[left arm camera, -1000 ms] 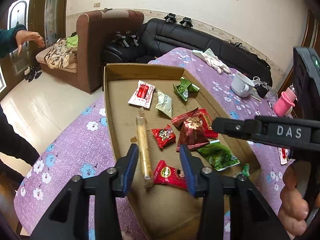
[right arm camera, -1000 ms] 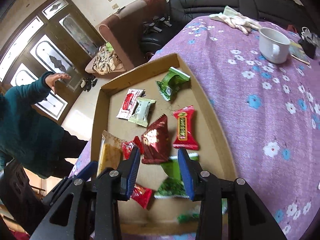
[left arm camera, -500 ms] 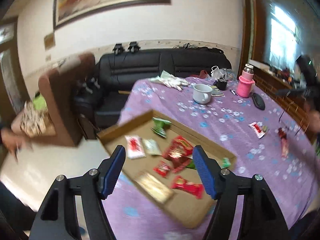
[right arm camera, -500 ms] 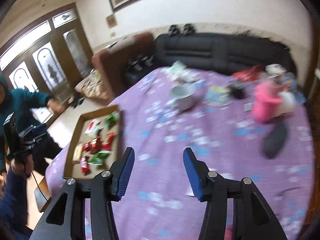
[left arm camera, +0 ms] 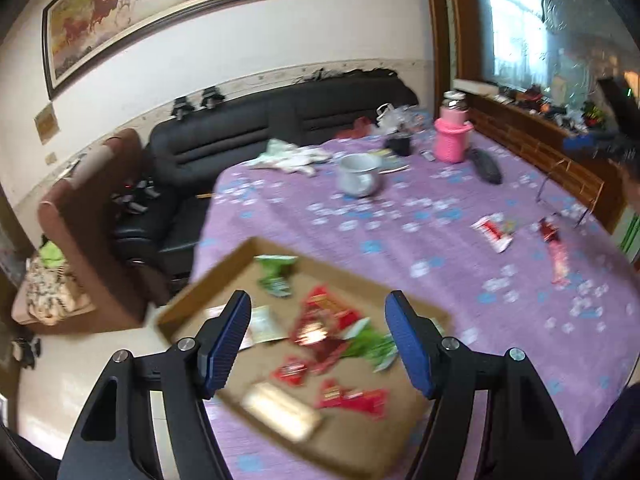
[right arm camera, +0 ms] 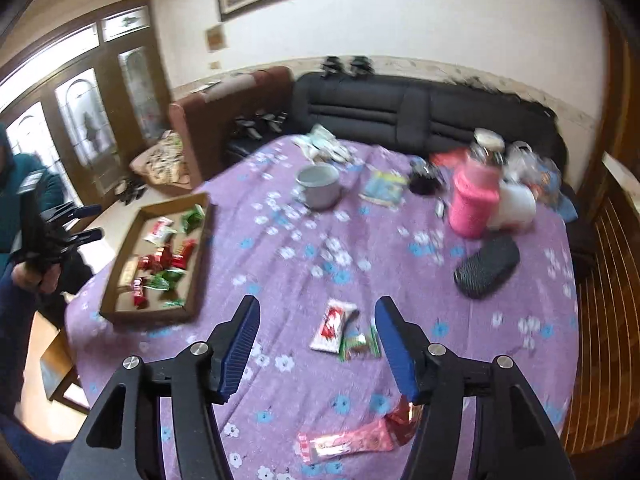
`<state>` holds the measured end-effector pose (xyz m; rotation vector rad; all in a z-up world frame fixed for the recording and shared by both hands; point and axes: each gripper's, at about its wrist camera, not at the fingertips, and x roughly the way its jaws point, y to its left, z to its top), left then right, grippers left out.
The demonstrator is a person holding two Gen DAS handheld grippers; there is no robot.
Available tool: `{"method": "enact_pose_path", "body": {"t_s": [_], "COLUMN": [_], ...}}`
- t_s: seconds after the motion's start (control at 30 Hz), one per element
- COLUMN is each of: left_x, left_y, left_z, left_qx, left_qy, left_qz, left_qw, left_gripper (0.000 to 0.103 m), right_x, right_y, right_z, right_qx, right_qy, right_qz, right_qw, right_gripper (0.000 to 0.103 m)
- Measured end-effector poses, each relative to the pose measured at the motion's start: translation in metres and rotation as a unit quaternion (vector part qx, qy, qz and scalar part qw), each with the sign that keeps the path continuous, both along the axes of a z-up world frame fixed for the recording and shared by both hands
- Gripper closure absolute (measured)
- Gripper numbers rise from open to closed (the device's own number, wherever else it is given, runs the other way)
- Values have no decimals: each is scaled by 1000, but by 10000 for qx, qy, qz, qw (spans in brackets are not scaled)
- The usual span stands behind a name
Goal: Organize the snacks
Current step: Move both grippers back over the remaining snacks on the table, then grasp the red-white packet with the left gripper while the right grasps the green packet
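**A:** On the purple flowered tablecloth [right arm camera: 304, 392], status entry. Cardboard tray [right arm camera: 120, 264] sits at the table's left edge and already holds most of the snacks: red, green and white packets plus a long tan bar, lying loose and partly overlapping, not lined up.

**B:** What remains outside the tray?

**A:** Four pieces that I can count. A white-and-red packet [right arm camera: 332, 326] touching a small green packet [right arm camera: 360, 346], both well apart from the tray. Nearer the camera, a long pink wrapper [right arm camera: 346, 442] with a red foil packet [right arm camera: 404, 416] at its end.

**B:** Tongs?

**A:** Right gripper [right arm camera: 316, 352] has just been opening; its jaws stand apart with nothing between the pads. The white and green pair shows through the gap, lying on the cloth beyond and untouched. Left gripper [left arm camera: 320, 344] has also just opened, is empty, and hangs above the tray contents.

**B:** Progress estimate?

**A:** Judgement only: well past halfway. Gathering is mostly done; four strays to fetch, the white and green pair likely first. Blur in both views, so smaller strays could be missed. Mug [right arm camera: 318, 186], pink bottle [right arm camera: 474, 200] and dark case [right arm camera: 486, 268] look unrelated.
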<state>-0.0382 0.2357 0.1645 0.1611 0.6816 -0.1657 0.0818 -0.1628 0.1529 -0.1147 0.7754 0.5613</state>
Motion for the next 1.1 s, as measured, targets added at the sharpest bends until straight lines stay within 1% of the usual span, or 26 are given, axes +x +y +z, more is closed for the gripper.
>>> {"method": "enact_pose_path", "body": {"t_s": [0.03, 0.07, 0.1, 0.13, 0.17, 0.23, 0.27, 0.33, 0.37, 0.43, 0.5, 0.57, 0.6, 0.63, 0.67, 0.7, 0.73, 0.83, 0.87, 0.9, 0.97, 1.03, 1.1], "left_x": [1, 2, 5, 8, 13, 19, 20, 22, 23, 24, 26, 29, 31, 30, 29, 28, 27, 22, 22, 22, 23, 24, 26], "left_y": [-12, -23, -37, -48, -64, -84, -95, -112, -119, -134, -141, -144, -145, -146, -147, -148, -148, -148, -147, -147, -147, -148, -149], "left_z": [-2, -4, -6, -8, -11, -16, -18, -26, -31, -40, -51, -58, -62, -64, -65, -65, -65, -66, -67, -69, -70, -72, -74], "left_qx": [-152, -307, -434, -525, -644, -710, -732, -872, -962, -1011, -1193, -1420, -1528, -1562, -1534, -1485, -1435, -1383, -1402, -1427, -1441, -1451, -1426], "left_qy": [20, 37, 82, 125, 192, 289, 276, 314, 345, 370, 457, 605, 680, 712, 716, 701, 675, 617, 633, 657, 689, 727, 748], "left_qz": [-118, -223, -271, -299, -306, -240, -200, -86, -28, 111, 213, 209, 194, 185, 180, 180, 189, 199, 184, 176, 185, 185, 194], "left_qw": [9998, 9993, 9987, 9981, 9973, 9968, 9967, 9957, 9948, 9941, 9916, 9878, 9857, 9850, 9854, 9863, 9872, 9883, 9879, 9874, 9870, 9866, 9868], "left_gripper": [34, 34, 34, 34, 34, 34, 34, 34, 34, 34, 34, 34, 34, 34, 34, 34, 34, 33, 33, 33, 33, 33, 33], "right_x": [6, 15, 20, 28, 33, 49, 55, 62, 66, 73, 80, 84, 88, 91, 95, 98, 100, 107, 108, 111, 112, 109, 103], "right_y": [-2, -6, -9, -13, -17, -21, -22, -21, -20, -18, -13, -7, -3, 0, 2, 4, 5, 17, 23, 27, 35, 38, 43], "right_z": [-12, -27, -35, -49, -59, -86, -95, -110, -116, -122, -132, -138, -141, -145, -148, -151, -151, -150, -150, -150, -150, -149, -152], "right_qx": [95, 242, 353, 551, 640, 678, 746, 881, 875, 841, 857, 763, 628, 552, 520, 469, 415, 25, -146, -294, -519, -530, -343], "right_qy": [217, 541, 724, 1006, 1187, 1704, 1876, 2106, 2194, 2272, 2434, 2456, 2451, 2483, 2513, 2509, 2421, 2179, 2069, 1975, 1785, 1719, 1821], "right_qz": [-238, -513, -669, -930, -1109, -1544, -1649, -1752, -1874, -2019, -2105, -2188, -2264, -2303, -2307, -2339, -2378, -2372, -2364, -2330, -2196, -2066, -1724], "right_qw": [9994, 9969, 9945, 9890, 9846, 9708, 9654, 9577, 9535, 9490, 9429, 9413, 9406, 9393, 9386, 9381, 9397, 9467, 9493, 9517, 9577, 9618, 9674], "right_gripper": [39, 39, 39, 39, 39, 39, 39, 39, 39, 39, 39, 42, 47, 50, 57, 61, 61, 61, 63, 70, 71, 71, 72]}}
